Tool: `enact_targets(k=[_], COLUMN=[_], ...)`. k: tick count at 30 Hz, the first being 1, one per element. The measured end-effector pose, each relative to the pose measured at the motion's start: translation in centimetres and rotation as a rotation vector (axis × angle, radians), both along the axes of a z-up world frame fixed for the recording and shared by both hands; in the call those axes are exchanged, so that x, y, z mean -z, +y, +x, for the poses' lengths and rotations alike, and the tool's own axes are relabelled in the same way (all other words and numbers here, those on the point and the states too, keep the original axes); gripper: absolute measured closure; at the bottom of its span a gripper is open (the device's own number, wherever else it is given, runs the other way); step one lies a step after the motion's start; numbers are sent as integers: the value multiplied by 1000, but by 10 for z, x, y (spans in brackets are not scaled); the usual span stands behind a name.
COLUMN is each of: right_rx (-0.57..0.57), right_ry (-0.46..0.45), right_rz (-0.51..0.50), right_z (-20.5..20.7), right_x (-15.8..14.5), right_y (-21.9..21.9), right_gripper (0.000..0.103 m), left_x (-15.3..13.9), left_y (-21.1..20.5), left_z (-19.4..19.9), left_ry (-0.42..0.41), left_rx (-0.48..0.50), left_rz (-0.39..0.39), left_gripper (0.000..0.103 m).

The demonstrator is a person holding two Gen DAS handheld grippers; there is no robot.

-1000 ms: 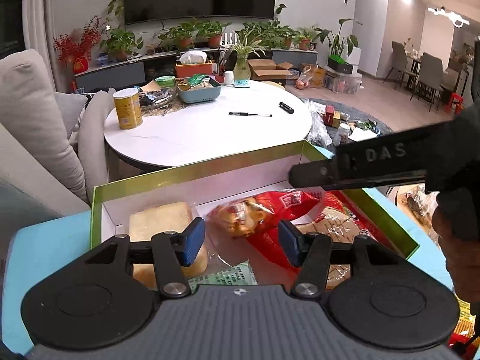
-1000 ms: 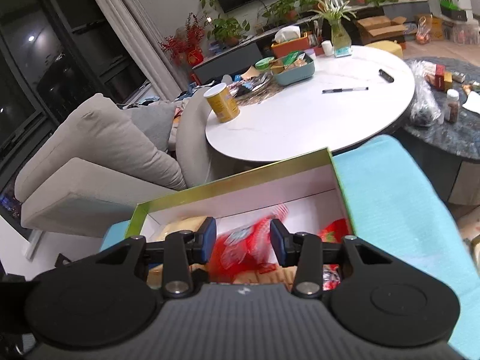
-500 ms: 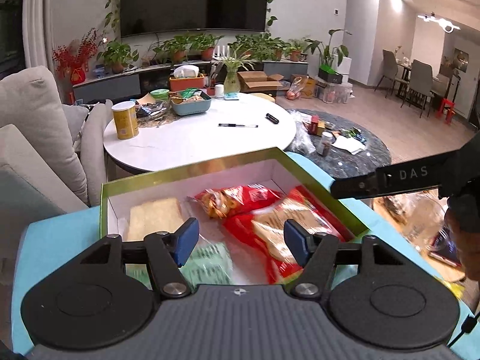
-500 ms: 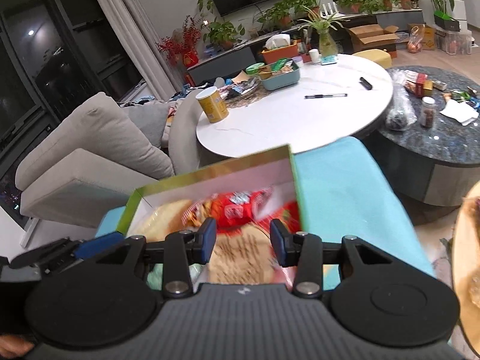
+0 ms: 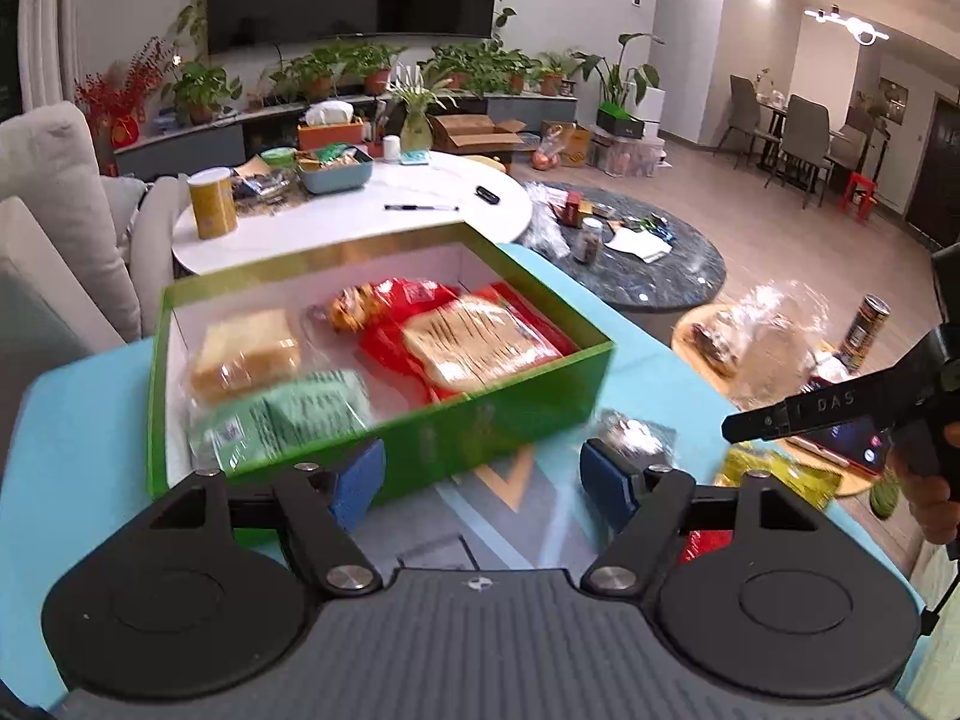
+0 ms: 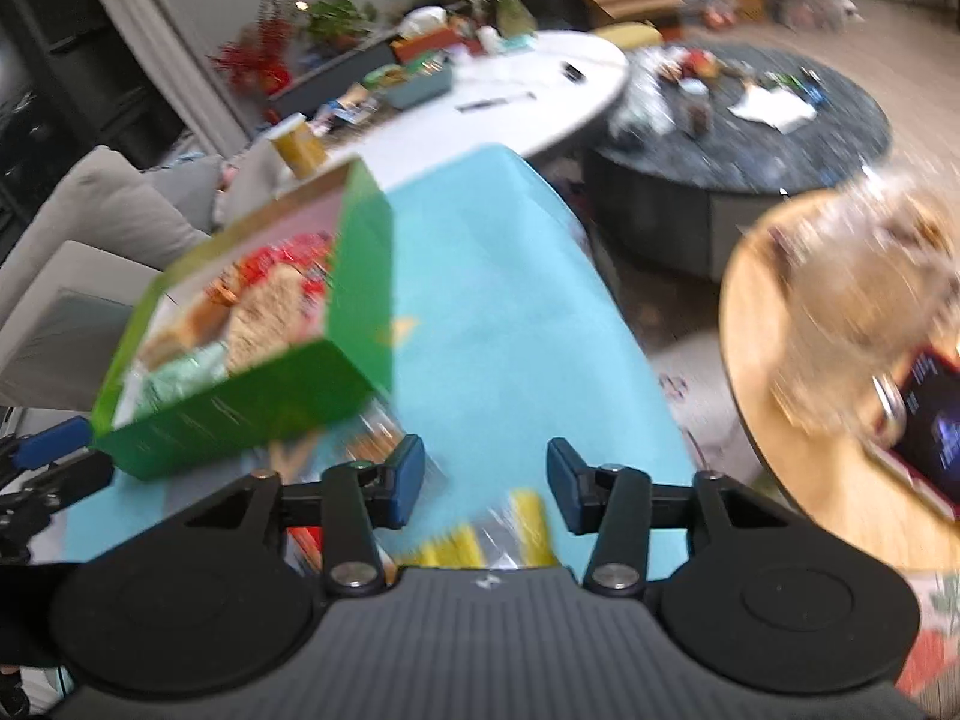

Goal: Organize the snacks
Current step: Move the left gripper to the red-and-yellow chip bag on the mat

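A green box [image 5: 480, 420] stands on the light blue table [image 5: 78, 450]. In it lie a yellow cake pack [image 5: 246, 354], green packets [image 5: 300, 414], a red cracker pack [image 5: 480, 342] and an orange-red bag [image 5: 384, 306]. My left gripper [image 5: 483, 480] hovers in front of the box's near wall, jaws opening, nothing between them. A dark wrapped snack [image 5: 636, 438] lies by its right finger. My right gripper [image 6: 486, 483] is right of the box [image 6: 252, 408], jaws opening and empty, above a yellow packet [image 6: 480, 540]. The right wrist view is blurred.
A wooden round side table [image 5: 708, 324] at the right carries a clear bag of bread [image 5: 762, 336], a can [image 5: 864, 330] and a phone [image 6: 936, 432]. Behind stand a white round table [image 5: 360, 222], a dark marble table [image 5: 660, 264] and a grey sofa [image 5: 54, 228].
Both grippers pulled back from over the box to its near side, and the right one swung right. The red pack between the right fingers now lies in the box. Both jaws have widened.
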State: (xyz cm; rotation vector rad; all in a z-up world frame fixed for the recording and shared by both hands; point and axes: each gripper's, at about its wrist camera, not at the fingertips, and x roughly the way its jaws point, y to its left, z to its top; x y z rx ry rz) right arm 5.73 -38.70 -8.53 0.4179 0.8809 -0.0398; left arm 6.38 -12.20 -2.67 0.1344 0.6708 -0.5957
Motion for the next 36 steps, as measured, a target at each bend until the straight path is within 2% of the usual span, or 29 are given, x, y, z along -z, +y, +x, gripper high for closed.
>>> enact_targets(k=[10,14,16,18,20,24,36], right_rx=[-11,-62,-86,-115,-120,-127,-143], right_ry=[32,32,15,5,4,22,35], right_rz=[68,104,98,89,65,70,49], right_z=[-38,-48,-53,-55,-58,-63,-72], right_x=[10,11,8,5,4,8,12], right_y=[24,46,48,47,46,47,54], right_gripper=[56,56,55,38,33,33,34], left_x=[7,9,8,9,13,23,39], left_y=[12,17,20,22,19,7,-12], left_z=[-28,-41,-48,-56,-65,-79,-90], left_ry=[17,20,36,69,85,120,192], left_rx=[4,14,21,51,93,151,203], left_rz=[18,31,22,11,11,26,50], left_gripper=[31,31,27,27,27,27,27])
